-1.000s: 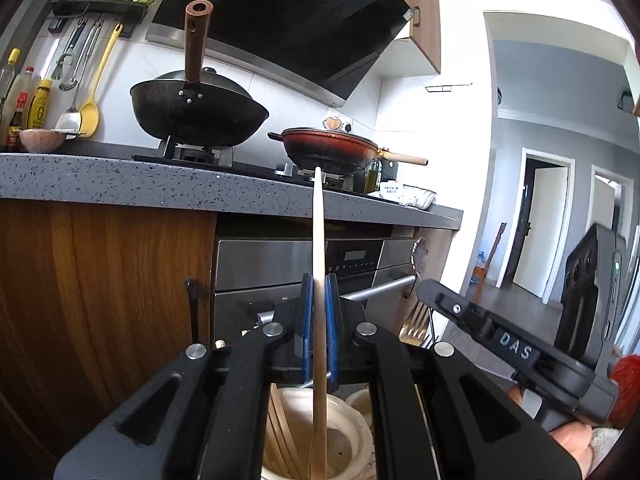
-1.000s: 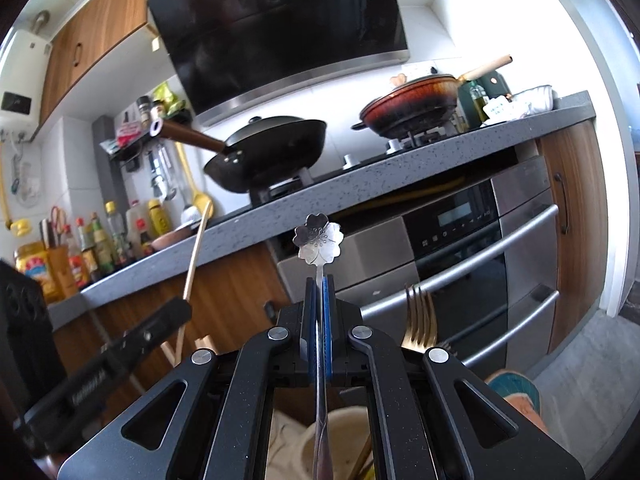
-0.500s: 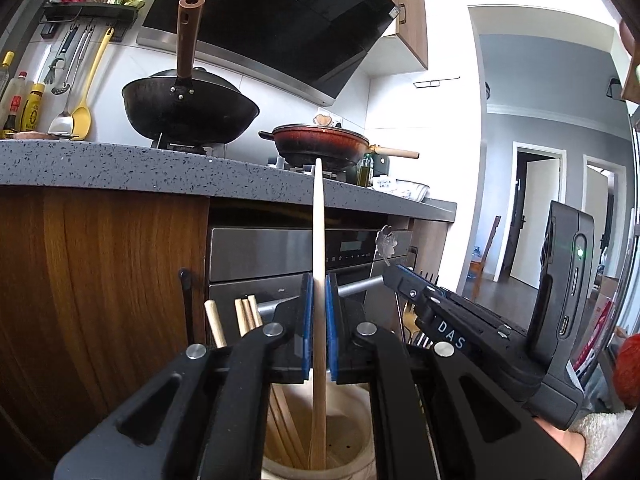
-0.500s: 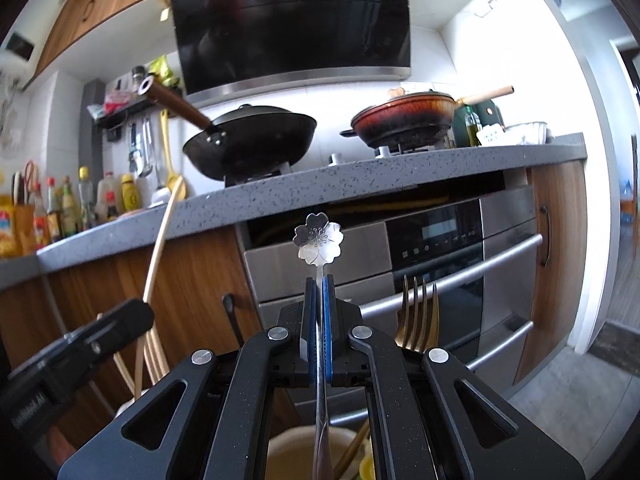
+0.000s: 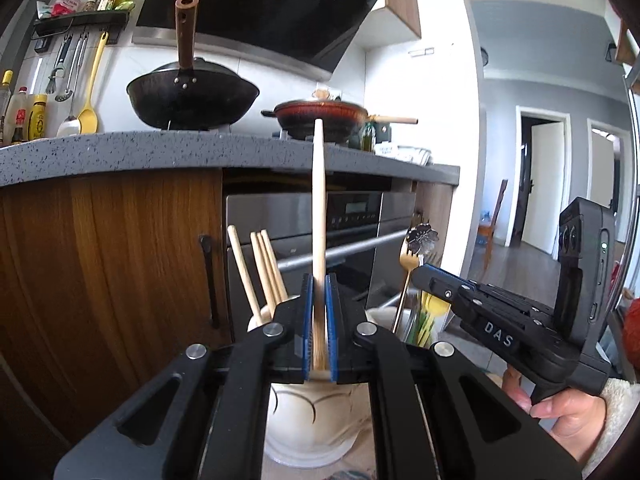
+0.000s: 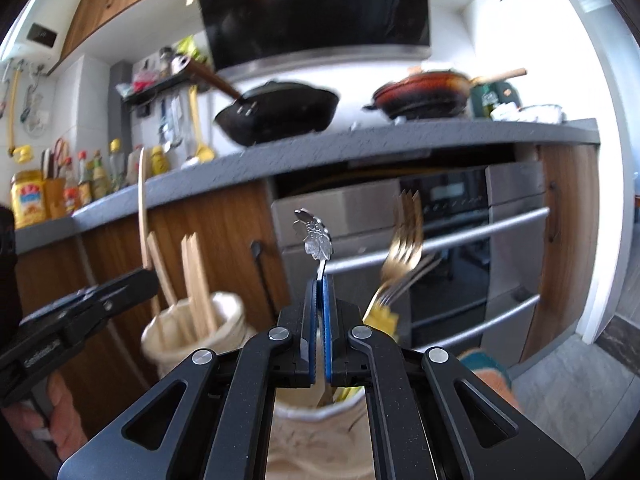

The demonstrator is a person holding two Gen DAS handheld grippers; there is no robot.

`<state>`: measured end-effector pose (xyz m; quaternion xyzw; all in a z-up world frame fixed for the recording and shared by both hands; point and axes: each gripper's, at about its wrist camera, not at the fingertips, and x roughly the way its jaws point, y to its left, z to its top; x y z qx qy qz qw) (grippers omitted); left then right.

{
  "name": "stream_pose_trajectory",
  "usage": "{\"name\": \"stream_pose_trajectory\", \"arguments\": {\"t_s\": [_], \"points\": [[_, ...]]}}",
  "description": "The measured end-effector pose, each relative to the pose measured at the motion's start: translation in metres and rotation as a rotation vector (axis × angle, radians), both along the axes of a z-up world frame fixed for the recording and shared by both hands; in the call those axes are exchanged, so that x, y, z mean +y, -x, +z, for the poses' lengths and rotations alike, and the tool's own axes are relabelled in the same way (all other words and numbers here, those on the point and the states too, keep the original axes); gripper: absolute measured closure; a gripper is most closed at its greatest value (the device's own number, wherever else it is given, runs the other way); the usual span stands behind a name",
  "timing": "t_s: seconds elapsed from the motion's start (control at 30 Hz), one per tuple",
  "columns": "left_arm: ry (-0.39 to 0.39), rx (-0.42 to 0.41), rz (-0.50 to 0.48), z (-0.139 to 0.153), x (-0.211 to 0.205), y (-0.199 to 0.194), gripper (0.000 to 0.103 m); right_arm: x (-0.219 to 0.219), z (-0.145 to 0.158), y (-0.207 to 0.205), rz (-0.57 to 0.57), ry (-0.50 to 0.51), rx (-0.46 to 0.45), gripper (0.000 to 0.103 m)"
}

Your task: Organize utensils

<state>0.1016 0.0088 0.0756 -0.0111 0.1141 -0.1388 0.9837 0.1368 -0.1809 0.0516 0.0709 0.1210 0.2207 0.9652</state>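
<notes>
A grey speckled countertop [image 5: 168, 154] runs across wood-grain cabinet fronts [image 5: 100, 272], with a stainless built-in oven [image 5: 352, 220] set beneath it. Above the countertop a black range hood [image 5: 260, 4] slants out from a white tiled wall [image 5: 120, 64]. Right of the oven, grey walls hold two white-framed doorways [image 5: 538, 176] over a wood floor [image 5: 516, 260], all in bright daylight
</notes>
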Motion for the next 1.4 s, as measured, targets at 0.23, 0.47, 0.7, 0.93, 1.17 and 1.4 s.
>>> {"name": "stream_pose_trajectory", "arguments": {"t_s": [0.23, 0.47, 0.7, 0.93, 1.17, 1.4], "points": [[-0.01, 0.097, -0.003, -0.008, -0.005, -0.009, 0.097, 0.008, -0.005, -0.001, 0.03, 0.031, 0.049, 0.099], [0.013, 0.092, -0.01, -0.008, -0.007, -0.008, 0.07, 0.013, -0.012, -0.012, 0.033, 0.015, 0.073, 0.099], [0.01, 0.084, -0.006, -0.009, -0.01, -0.006, 0.065, 0.012, -0.016, -0.016, 0.032, 0.01, 0.088, 0.084], [0.004, 0.079, 0.012, -0.002, -0.004, 0.011, 0.061, 0.005, -0.011, 0.005, 0.029, 0.017, 0.077, 0.075], [0.02, 0.105, 0.064, -0.017, 0.01, 0.049, 0.044, -0.005, -0.015, 0.055, 0.023, 0.061, 0.076, 0.059], [-0.067, 0.124, 0.147, -0.048, 0.009, 0.083, 0.02, -0.022, -0.032, 0.09, -0.045, 0.117, 0.088, 0.029]]}}
